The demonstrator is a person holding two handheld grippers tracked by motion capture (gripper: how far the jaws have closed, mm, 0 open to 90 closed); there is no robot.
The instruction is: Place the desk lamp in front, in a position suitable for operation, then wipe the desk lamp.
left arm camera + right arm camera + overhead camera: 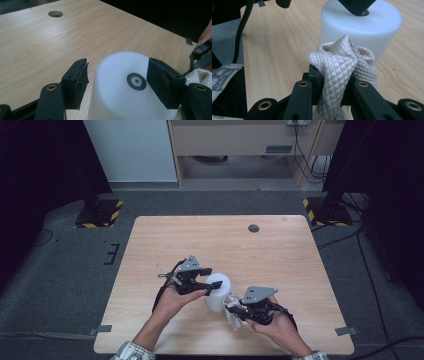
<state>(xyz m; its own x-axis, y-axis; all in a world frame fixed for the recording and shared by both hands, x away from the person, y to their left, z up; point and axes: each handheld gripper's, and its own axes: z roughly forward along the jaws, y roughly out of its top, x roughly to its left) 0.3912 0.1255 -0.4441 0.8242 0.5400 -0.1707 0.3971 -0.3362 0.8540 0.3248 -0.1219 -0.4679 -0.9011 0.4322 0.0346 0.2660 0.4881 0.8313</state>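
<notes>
Pale wood tabletop (280, 255) carries the work, with a dark grommet hole (254, 228) out toward twelve o'clock and grey carpet all round. At the near centre stands a white cylindrical container (218, 291), turned upside down, its flat base up with a small round grey mark in the middle.

On the container's nine-o'clock side the left gripper (214, 284) reaches over its top. Its jaws straddle the upturned base: in the left gripper view one pad lies against the rim at three o'clock, while the other stands off at nine o'clock with a gap showing, so the jaws are spread and have not clamped.

At about five o'clock of the container, just beside its wall, the right gripper (236, 309) is pinched tight on a cream quilted cloth (342, 65), which bunches up above its jaws and sits close to the container's side.

By the look of it, the step in hand is steadying the container so the cloth can wipe it. Next the left jaws need to close squarely on the base before the cloth presses on, or the light container may slide.
</notes>
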